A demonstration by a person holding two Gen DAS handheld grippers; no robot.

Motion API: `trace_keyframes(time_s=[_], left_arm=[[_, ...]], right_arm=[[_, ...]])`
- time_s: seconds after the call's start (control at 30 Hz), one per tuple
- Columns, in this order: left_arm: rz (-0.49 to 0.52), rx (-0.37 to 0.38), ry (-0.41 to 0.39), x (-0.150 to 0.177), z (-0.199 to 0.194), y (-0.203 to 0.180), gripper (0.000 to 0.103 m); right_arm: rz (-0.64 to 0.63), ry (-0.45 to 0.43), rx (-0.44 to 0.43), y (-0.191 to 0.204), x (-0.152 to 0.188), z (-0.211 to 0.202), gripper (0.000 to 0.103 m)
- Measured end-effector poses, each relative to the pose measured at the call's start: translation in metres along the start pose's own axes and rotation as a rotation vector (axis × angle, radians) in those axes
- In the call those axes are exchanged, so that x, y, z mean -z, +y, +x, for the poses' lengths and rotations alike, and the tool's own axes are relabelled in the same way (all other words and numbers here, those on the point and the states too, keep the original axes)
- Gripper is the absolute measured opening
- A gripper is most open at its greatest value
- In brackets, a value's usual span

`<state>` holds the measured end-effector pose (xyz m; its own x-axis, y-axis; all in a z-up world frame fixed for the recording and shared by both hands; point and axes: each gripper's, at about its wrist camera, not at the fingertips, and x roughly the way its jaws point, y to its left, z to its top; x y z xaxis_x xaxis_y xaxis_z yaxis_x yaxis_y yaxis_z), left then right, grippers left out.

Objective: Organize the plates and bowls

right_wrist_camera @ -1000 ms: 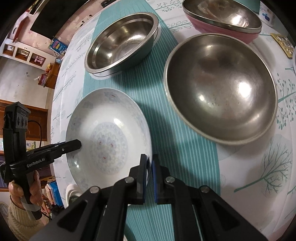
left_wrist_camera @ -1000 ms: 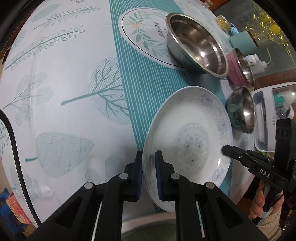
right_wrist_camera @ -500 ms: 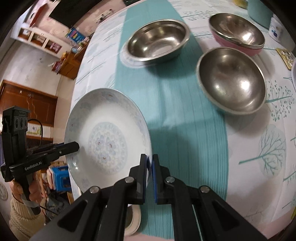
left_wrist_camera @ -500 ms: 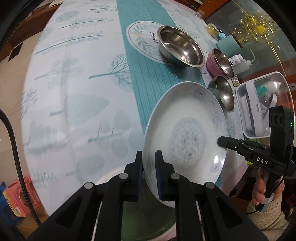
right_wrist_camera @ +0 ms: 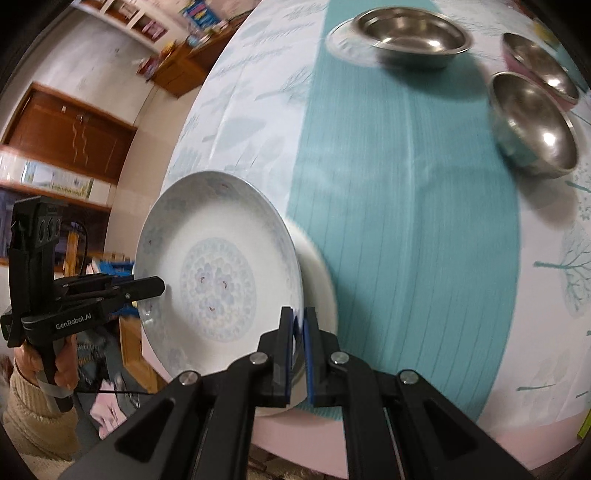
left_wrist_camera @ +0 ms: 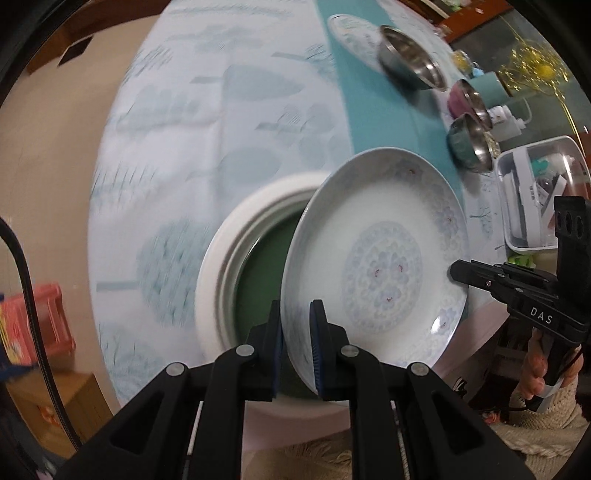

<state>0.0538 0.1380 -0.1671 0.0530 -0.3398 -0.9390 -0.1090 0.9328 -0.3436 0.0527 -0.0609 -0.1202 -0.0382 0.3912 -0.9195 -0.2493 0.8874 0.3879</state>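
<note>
A white plate with a pale blue floral centre (left_wrist_camera: 384, 266) (right_wrist_camera: 218, 284) hangs in the air above the table's near edge, held by both grippers on opposite rims. My left gripper (left_wrist_camera: 297, 328) is shut on one rim, my right gripper (right_wrist_camera: 299, 332) on the other; each also shows in the other's view, the right (left_wrist_camera: 458, 267) and the left (right_wrist_camera: 157, 286). Below the plate sits a white-rimmed dish with a green inside (left_wrist_camera: 255, 266). Steel bowls stand further back: a wide one (right_wrist_camera: 410, 33), a round one (right_wrist_camera: 535, 129) and a pink-sided one (right_wrist_camera: 543, 62).
The round table has a leaf-print cloth with a teal striped runner (right_wrist_camera: 399, 192). A clear plastic box of items (left_wrist_camera: 532, 199) and a teal container (left_wrist_camera: 495, 85) stand at the far right. A round printed mat (left_wrist_camera: 351, 29) lies under the wide bowl. Floor and boxes lie left.
Both grippers have lifted the plate well up off the table and drawn it back toward the near edge. The white-rimmed green dish now shows beneath it.
</note>
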Motion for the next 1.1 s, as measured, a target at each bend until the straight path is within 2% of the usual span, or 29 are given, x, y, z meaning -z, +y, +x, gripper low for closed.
trace_keyframes(time_s=[0.17,0.33,0.63,0.87,0.93,1.03,1.1], left_arm=[[-0.044,-0.024,0.023,0.021,0.013,0.018,0.011],[-0.054,-0.039,0.033,0.029,0.022,0.028,0.011],[-0.024,-0.065,0.03,0.018,0.03,0.02,0.011],[0.032,-0.142,0.05,0.016,0.033,0.014,0.011],[0.05,-0.154,0.048,0.015,0.033,0.011,0.013],[0.062,-0.149,0.054,0.012,0.033,0.007,0.022],[0.076,-0.148,0.05,0.011,0.033,0.004,0.036]], right_arm=[[-0.037,0.055,0.011,0.012,0.013,0.023,0.005],[-0.053,0.074,0.034,0.019,0.018,0.037,0.005],[-0.036,0.081,0.053,0.015,0.018,0.043,0.006],[-0.036,0.094,0.055,0.016,0.02,0.045,0.006],[-0.035,0.095,0.057,0.016,0.019,0.046,0.006],[-0.032,0.093,0.054,0.015,0.019,0.045,0.006],[-0.03,0.095,0.055,0.015,0.018,0.045,0.006]])
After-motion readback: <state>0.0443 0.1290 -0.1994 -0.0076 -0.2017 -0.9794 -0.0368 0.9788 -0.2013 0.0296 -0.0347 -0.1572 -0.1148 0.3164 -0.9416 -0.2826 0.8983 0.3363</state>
